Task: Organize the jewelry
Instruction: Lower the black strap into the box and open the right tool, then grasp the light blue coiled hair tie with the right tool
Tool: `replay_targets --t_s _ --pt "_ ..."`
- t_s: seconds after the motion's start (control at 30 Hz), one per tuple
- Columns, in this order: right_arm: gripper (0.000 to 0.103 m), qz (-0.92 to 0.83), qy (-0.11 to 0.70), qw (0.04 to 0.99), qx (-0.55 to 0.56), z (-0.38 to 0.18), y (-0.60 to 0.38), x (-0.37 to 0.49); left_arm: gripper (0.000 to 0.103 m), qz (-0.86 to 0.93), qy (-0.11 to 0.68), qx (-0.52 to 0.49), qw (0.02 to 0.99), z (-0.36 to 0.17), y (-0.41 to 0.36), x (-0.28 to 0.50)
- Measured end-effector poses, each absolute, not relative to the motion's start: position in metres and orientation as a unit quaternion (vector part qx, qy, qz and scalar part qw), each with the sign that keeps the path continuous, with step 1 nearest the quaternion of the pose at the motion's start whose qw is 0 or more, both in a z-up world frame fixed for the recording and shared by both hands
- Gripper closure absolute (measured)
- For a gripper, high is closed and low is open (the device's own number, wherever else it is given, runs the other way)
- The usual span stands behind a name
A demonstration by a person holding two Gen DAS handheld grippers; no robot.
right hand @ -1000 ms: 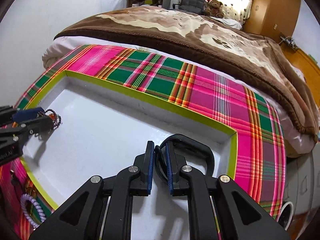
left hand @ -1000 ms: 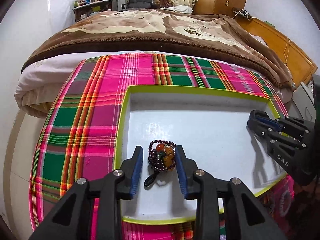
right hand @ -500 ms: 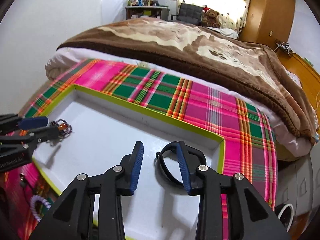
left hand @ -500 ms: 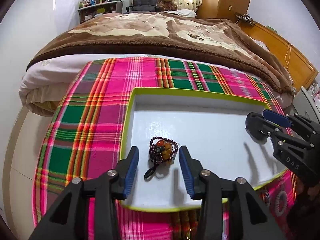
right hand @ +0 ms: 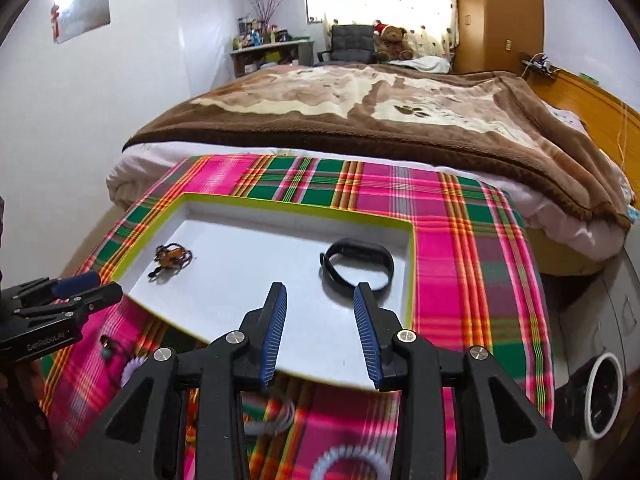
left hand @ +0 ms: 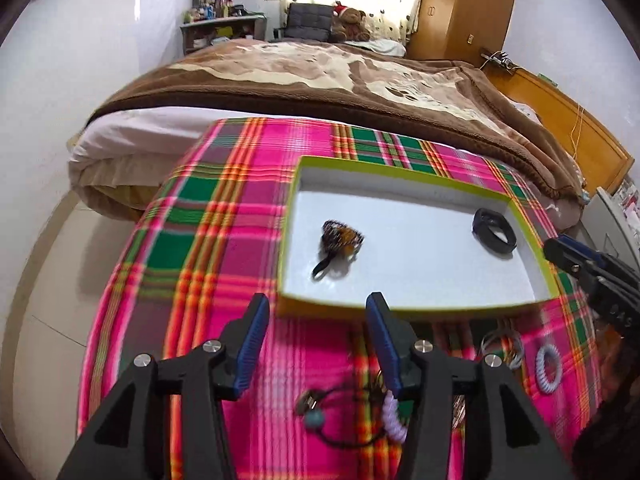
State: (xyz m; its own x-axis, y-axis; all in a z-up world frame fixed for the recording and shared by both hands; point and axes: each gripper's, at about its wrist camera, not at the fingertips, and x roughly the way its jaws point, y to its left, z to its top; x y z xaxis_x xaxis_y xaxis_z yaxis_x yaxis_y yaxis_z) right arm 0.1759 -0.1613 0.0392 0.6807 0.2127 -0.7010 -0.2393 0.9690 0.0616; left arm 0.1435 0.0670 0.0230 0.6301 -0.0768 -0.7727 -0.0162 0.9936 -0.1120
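Note:
A white tray with a lime rim [left hand: 412, 178] [right hand: 296, 203] lies on the plaid cloth. In it lie a dark bead bracelet with amber charms [left hand: 340, 238] [right hand: 172, 258] at the left and a black wristband [left hand: 494, 231] [right hand: 357, 266] at the right. My left gripper [left hand: 318, 328] is open and empty, above the cloth short of the tray's near rim. My right gripper [right hand: 320, 320] is open and empty, over the tray's near edge, just short of the wristband. Loose pieces lie near me: a lilac coil band [left hand: 394, 416], a black cord with a teal bead [left hand: 320, 416].
More loose rings lie on the plaid cloth [left hand: 224, 216]: a pale coil band [left hand: 548, 366], metal rings [left hand: 502, 344], a white coil [right hand: 348, 464]. A bed with a brown blanket [right hand: 360, 112] is behind. A white-rimmed bin [right hand: 600, 396] stands at right.
Both grippers have opened, let go of the bracelet and the wristband in the tray, and pulled back toward me and upward. The loose jewelry on the cloth has come into view.

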Motion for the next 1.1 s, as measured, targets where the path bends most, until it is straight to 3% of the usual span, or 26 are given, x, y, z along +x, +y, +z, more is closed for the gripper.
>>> replay_targets --t_s 0.17,0.27,0.43,0.63,1.1 --pt "0.066 0.108 0.376 0.920 0.008 0.037 -0.177 0.150 0.050 -0.005 0.418 -0.056 0.907 0.024 0.071 0.120" --pt "0.052 0.099 0.376 0.921 0.023 0.033 -0.190 0.134 0.050 -0.006 0.412 -0.071 0.908 0.022 0.076 0.106" --pt "0.051 0.065 0.384 0.920 0.048 0.025 -0.216 0.115 0.049 -0.024 0.405 -0.096 0.909 0.013 0.088 0.085" --pt "0.051 0.046 0.415 0.906 0.071 0.002 -0.232 0.103 0.040 -0.044 0.409 -0.114 0.904 0.005 0.095 0.070" --pt "0.051 0.021 0.452 0.892 0.010 -0.022 -0.211 0.107 0.041 -0.061 0.439 -0.145 0.885 -0.013 0.101 0.054"
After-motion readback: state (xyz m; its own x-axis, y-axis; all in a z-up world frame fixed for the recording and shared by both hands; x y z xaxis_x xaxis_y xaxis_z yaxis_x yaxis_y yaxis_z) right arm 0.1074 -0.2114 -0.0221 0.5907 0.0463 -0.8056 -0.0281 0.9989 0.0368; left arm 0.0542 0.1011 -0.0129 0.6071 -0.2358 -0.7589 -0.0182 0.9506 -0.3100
